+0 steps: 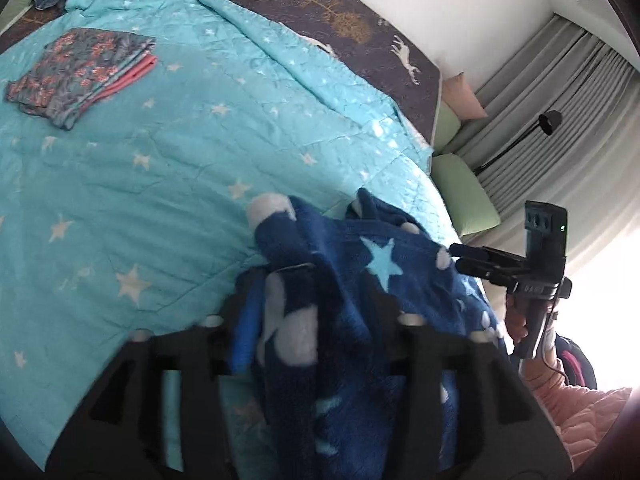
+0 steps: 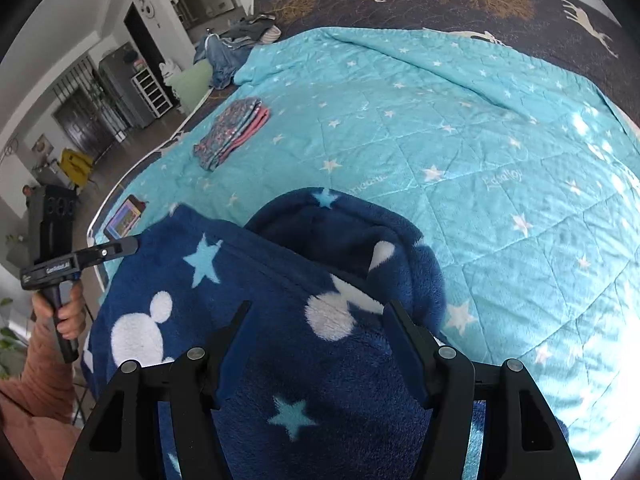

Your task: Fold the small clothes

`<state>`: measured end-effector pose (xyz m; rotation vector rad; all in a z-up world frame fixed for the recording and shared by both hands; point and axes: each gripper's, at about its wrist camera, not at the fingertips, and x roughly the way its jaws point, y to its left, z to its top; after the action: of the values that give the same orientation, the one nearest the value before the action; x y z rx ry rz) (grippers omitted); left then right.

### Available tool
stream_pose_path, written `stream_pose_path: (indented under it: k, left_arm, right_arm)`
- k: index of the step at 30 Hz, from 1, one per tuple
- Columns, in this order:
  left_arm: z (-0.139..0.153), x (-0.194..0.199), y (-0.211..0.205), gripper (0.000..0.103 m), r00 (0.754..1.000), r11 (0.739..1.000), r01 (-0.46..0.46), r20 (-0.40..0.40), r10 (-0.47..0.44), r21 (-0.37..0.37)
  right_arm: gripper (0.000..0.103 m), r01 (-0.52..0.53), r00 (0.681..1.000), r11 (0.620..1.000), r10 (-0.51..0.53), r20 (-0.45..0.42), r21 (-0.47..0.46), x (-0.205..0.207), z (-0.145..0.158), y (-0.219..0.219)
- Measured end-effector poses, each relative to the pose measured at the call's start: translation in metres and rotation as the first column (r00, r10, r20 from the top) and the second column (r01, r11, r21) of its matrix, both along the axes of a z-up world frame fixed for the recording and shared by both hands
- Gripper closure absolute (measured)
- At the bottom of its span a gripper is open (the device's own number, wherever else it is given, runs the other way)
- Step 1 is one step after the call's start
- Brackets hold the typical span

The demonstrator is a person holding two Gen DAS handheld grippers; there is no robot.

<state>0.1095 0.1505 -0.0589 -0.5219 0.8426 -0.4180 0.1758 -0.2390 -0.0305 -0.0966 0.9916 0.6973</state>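
The left gripper [image 1: 316, 296] stands partly open with a bunched fold of the navy star fleece garment [image 1: 360, 280] between its fingers, pads not clearly pressing; the right gripper [image 2: 318, 332] is likewise parted over the fleece, which lies on the turquoise quilt [image 2: 480, 140]; a folded floral stack [image 2: 232, 132] sits well beyond

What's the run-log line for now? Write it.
blue fleece: bunched on quilt | left tongs: open astride it | right tongs: open astride it | folded stack: apart
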Motion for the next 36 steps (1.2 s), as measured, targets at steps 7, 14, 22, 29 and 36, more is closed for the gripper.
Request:
stream_pose_path:
  k: [7,14,22,29,36]
  left_arm:
    - [-0.013,0.031,-0.018,0.044,0.997,0.996,0.028,-0.075,-0.022,0.088]
    - [0.035,0.003,-0.032,0.083,0.963,0.982,0.187,0.199,-0.180,-0.017]
    - [0.085,-0.050,-0.064,0.083,0.847,0.926,0.357,0.375,-0.377,0.125]
    - [0.097,-0.079,-0.050,0.083,0.758,0.870,0.493,0.482,-0.440,0.020]
    - [0.105,-0.099,-0.072,0.083,0.625,0.782,0.609,0.524,-0.578,0.136]
  right_arm:
    - [0.037,-0.034,0.999,0.999,0.034,0.003,-0.014,0.010,-0.001,0.000]
    - [0.037,-0.124,0.992,0.992,0.124,-0.009,-0.024,0.023,-0.009,0.019]
    - [0.095,-0.230,0.973,0.971,0.227,-0.047,-0.060,0.025,-0.020,0.043]
    - [0.098,-0.331,0.934,0.939,0.312,0.172,0.095,-0.047,0.044,-0.004]
    - [0.095,-0.444,0.880,0.896,0.432,0.198,0.017,-0.113,0.047,-0.016]
